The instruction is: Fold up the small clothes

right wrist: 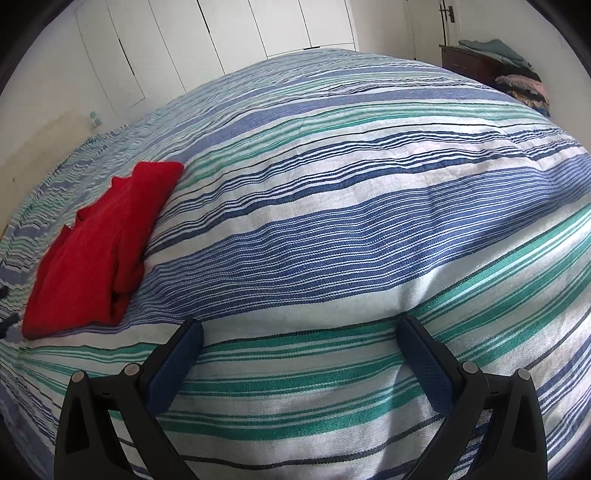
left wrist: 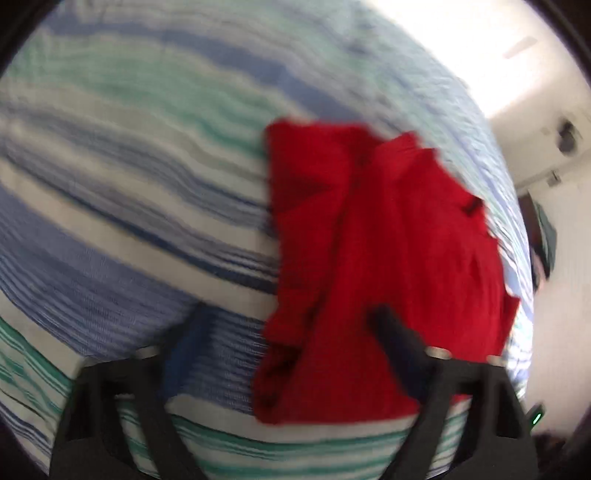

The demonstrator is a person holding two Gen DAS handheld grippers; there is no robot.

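On the striped bedspread [right wrist: 332, 206] a red garment [right wrist: 99, 251] lies folded at the left in the right wrist view, its layers stacked with stepped edges toward the far side and a thicker fold along its near right corner. Right of it the cover runs bare in blue, green and white bands. At the near edge the right gripper [right wrist: 301, 332] hangs over the cloth with its jaws spread wide and nothing between them — well apart from the garment. Beyond the bed stand white cupboard doors [right wrist: 229, 29], and at the far right a dark cabinet [right wrist: 469, 62] carries piled clothes [right wrist: 521, 86].

The left wrist view is blurred. Its bedspread [left wrist: 129, 184] fills the left; the garment [left wrist: 376, 258] sits right of centre. The left gripper [left wrist: 291, 325] is low in the frame, jaws parted — one finger [left wrist: 399, 339] shows dark over the red cloth, the other over the stripes. I cannot tell whether either touches the cloth.
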